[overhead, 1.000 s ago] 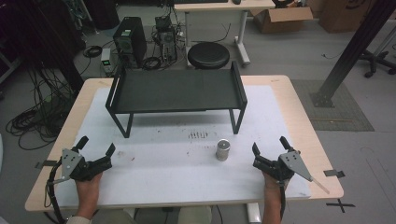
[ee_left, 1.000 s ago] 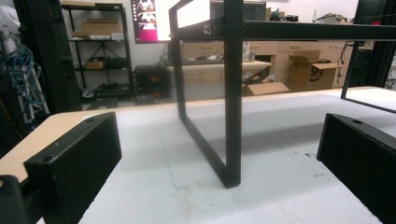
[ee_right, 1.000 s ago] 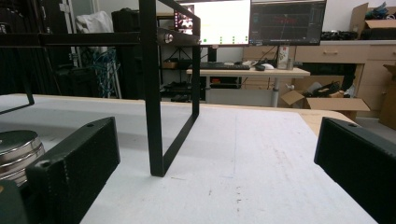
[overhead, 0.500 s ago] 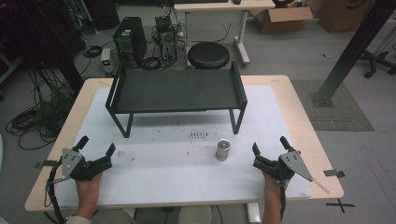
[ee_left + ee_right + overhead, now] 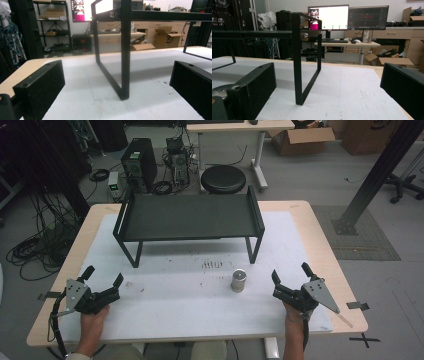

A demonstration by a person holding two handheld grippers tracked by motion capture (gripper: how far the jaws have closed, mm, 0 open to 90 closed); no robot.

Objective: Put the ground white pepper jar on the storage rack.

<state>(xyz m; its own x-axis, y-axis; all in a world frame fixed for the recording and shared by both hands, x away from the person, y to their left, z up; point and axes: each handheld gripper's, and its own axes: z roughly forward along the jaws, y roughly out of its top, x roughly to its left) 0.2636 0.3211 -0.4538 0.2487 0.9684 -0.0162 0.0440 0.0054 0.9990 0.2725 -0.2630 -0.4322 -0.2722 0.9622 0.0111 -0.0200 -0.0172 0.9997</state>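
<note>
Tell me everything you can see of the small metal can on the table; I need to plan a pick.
The can is a small, plain cylinder with a dull silvery, metallic look and a flat, lighter top. It stands upright on the white mat, in front of the black shelf and just off its right front leg. Nothing touches it apart from the mat. The right gripper sits to its right, jaws spread, well clear of it. No label or dent can be made out.
</note>
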